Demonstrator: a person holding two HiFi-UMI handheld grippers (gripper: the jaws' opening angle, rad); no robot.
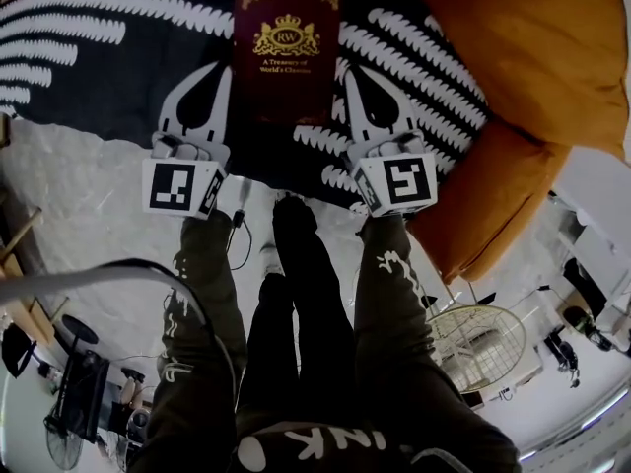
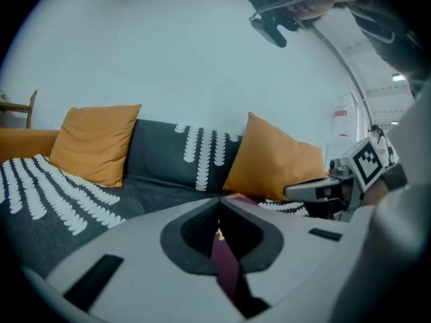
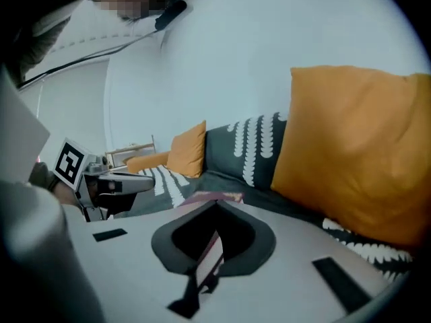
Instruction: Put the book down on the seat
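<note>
A hardback book (image 1: 286, 57) with a smooth maroon cover, a gold crest and gold lettering lies flat, cover up, over the sofa seat (image 1: 108, 77). The seat is dark grey woven fabric printed with white fern-like fronds. The book's long axis runs away from the person toward the sofa back, and the title reads upright from where they stand.

The left hand-held gripper (image 1: 219, 77), a pale grey plastic teardrop shape, is clamped on the book's left edge near the lower corner. The right hand-held gripper (image 1: 355, 82) pinches the right edge in the same way (its own view shows pale page edges between the jaws). Whether the book touches the fabric cannot be told.

A plump orange cushion (image 1: 532, 57) sits just to the right.
</note>
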